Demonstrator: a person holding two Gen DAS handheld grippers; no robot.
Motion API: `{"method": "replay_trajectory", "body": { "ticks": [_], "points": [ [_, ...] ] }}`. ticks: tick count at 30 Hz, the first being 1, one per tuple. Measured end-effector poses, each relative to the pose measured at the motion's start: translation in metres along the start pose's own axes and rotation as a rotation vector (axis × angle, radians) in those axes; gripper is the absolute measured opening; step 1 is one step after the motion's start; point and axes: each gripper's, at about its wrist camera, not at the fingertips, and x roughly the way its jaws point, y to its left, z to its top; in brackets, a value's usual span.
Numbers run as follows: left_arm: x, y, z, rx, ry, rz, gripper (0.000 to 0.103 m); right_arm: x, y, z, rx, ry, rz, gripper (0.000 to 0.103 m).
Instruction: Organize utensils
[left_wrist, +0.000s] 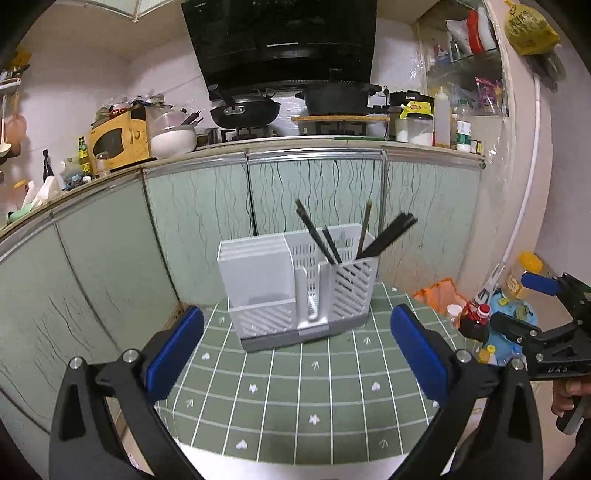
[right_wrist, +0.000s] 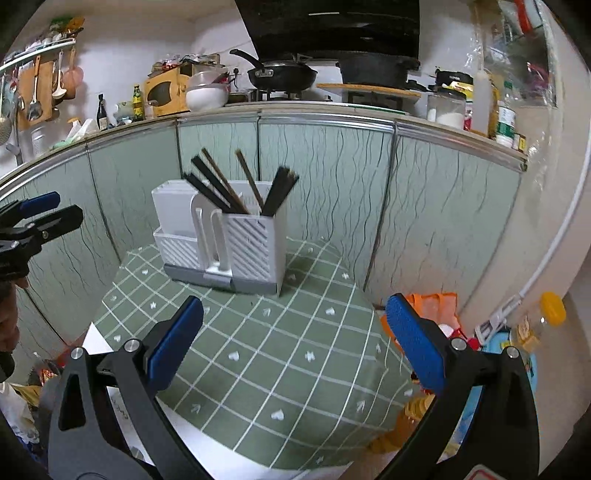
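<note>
We hold both grippers, left (left_wrist: 295, 354) and right (right_wrist: 295, 347), fingers spread empty above open tablecloth (left_wrist: 295, 398); the rack (left_wrist: 295, 288) stands apparently near the far edge.

White rack (left_wrist: 295, 288) stands on green checked cloth (left_wrist: 295, 398), against pale green cabinet doors (left_wrist: 192, 221). Dark chopsticks (left_wrist: 384, 236) lean in its slotted right compartment. Left gripper (left_wrist: 295, 354) jaws wide apart, empty. Right gripper (left_wrist: 517, 306) at right edge, also spread.
</note>
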Motion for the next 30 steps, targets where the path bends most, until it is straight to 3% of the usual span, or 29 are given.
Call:
{"method": "replay_trajectory", "body": {
  "ticks": [6, 18, 30],
  "points": [
    [-0.010, 0.000, -0.026, -0.010, -0.001, 0.042, 0.099, -0.007, 0.007, -0.034, -0.011, 0.008, -0.031, 0.095],
    [-0.023, 0.006, -0.081, -0.020, 0.049, 0.119, 0.099, -0.020, 0.008, -0.071, 0.015, 0.012, -0.054, 0.095],
    [-0.034, 0.020, -0.130, -0.073, 0.112, 0.127, 0.099, -0.022, 0.018, -0.097, 0.022, 0.049, -0.035, 0.095]
  ]
}}
